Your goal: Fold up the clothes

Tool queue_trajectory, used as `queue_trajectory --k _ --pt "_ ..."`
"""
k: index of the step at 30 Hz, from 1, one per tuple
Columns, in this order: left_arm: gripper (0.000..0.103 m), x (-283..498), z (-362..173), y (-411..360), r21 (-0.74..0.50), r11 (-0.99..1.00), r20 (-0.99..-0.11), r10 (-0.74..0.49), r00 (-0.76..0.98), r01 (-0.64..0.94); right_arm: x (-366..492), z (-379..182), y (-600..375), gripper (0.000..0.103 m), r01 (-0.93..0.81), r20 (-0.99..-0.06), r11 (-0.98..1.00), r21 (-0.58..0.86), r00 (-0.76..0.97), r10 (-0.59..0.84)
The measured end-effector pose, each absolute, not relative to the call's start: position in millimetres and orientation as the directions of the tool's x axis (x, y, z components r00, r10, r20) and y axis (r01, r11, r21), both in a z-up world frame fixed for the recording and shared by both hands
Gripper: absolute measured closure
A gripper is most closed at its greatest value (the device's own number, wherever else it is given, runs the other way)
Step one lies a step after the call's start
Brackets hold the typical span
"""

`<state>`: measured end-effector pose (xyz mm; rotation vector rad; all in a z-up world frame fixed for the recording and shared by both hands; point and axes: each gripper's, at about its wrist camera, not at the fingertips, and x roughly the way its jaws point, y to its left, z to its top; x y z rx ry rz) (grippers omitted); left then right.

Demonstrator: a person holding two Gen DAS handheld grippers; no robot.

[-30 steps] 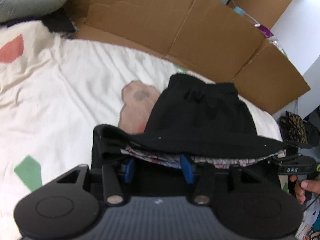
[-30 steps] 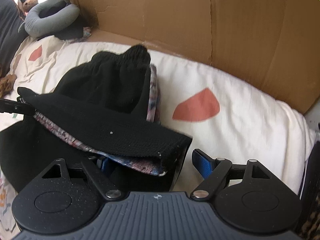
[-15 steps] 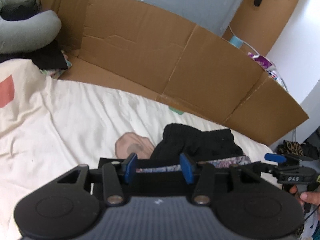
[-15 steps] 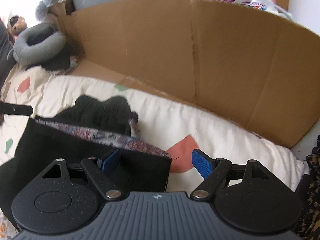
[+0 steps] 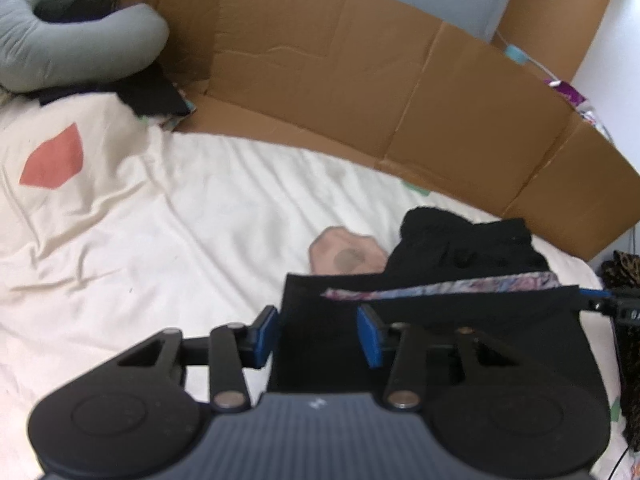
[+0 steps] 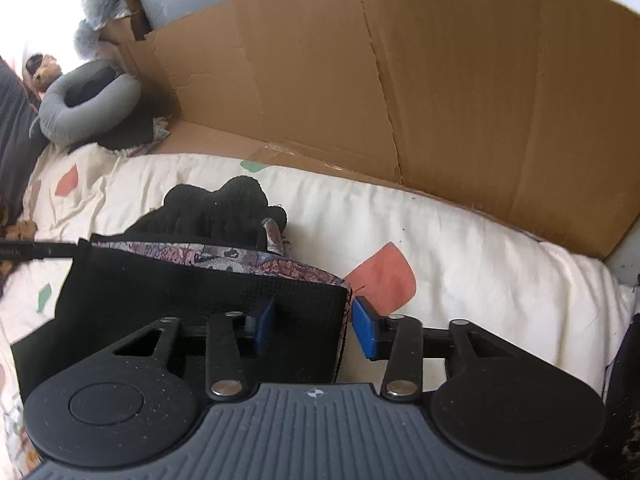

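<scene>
My left claw and right claw are both closing half-wide around corners of the black garment, which lies near the cardboard wall. A pad catching one layer would spoil the fold. Open bedsheet lies left of that cardboard.

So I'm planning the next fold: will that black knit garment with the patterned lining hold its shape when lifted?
Probably not. The black knit garment sags between the left gripper and right gripper, so it looks floppy. Its bunched far end suggests it will drag on the cream bedsheet.
</scene>
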<state>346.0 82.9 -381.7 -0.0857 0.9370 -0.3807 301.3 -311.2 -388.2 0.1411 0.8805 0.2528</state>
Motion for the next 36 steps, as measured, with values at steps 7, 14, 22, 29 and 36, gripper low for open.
queue_trajectory --k 7,14,22,29,36 --pt "0.09 354.8 -399.0 87.8 -0.257 0.927 -0.777 -0.367 0.512 0.274 302.2 -380.5 -309.4 0.101 -0.203 -0.736 0.959 0.196 0.616 0.281" --pt "0.1 358.4 -389.8 88.3 -0.249 0.926 -0.738 -0.371 0.564 0.284 303.1 -369.2 -311.5 0.101 -0.192 -0.71 0.967 0.167 0.657 0.253" --pt "0.099 369.1 -402.7 81.1 -0.209 0.933 -0.765 -0.343 0.545 0.294 315.5 -379.5 -313.2 0.101 -0.156 -0.72 0.97 0.184 0.651 0.242" --pt "0.069 366.5 -412.0 74.7 -0.15 0.945 -0.78 -0.294 0.552 0.291 314.3 -396.6 -314.8 0.085 -0.132 -0.733 0.961 0.245 0.624 0.272" --pt "0.07 367.0 -419.2 69.7 -0.142 0.94 -0.782 -0.298 0.547 0.309 316.7 -412.6 -311.0 0.064 -0.118 -0.754 0.96 0.252 0.598 0.272"
